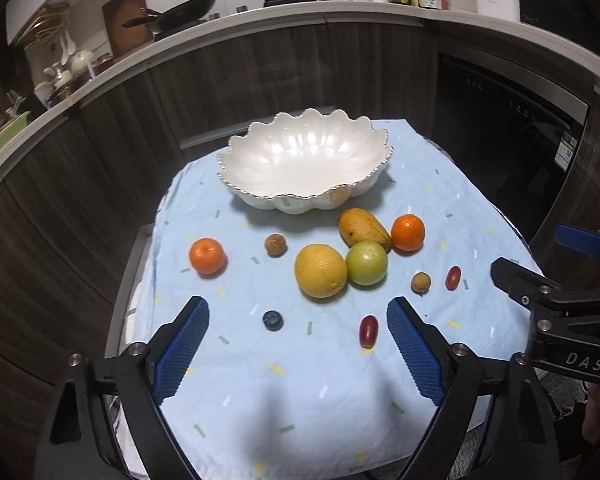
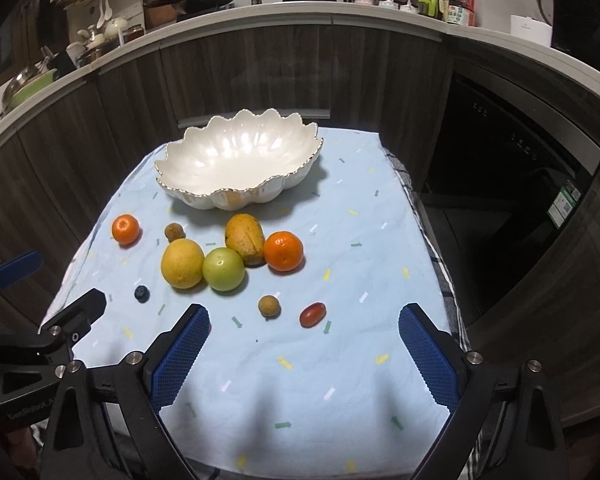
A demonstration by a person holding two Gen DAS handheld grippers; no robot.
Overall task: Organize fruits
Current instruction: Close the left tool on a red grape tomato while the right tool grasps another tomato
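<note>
Both tongs, left [image 1: 298, 344] and right [image 2: 304, 350], hang released over firm citrus and soft, crushable grape tomatoes [image 2: 312, 314] beside the fragile bowl [image 2: 236, 196].

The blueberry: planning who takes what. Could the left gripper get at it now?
Probably yes: the blueberry lies alone on the cloth, just ahead of the open left gripper, with nothing between.
</note>
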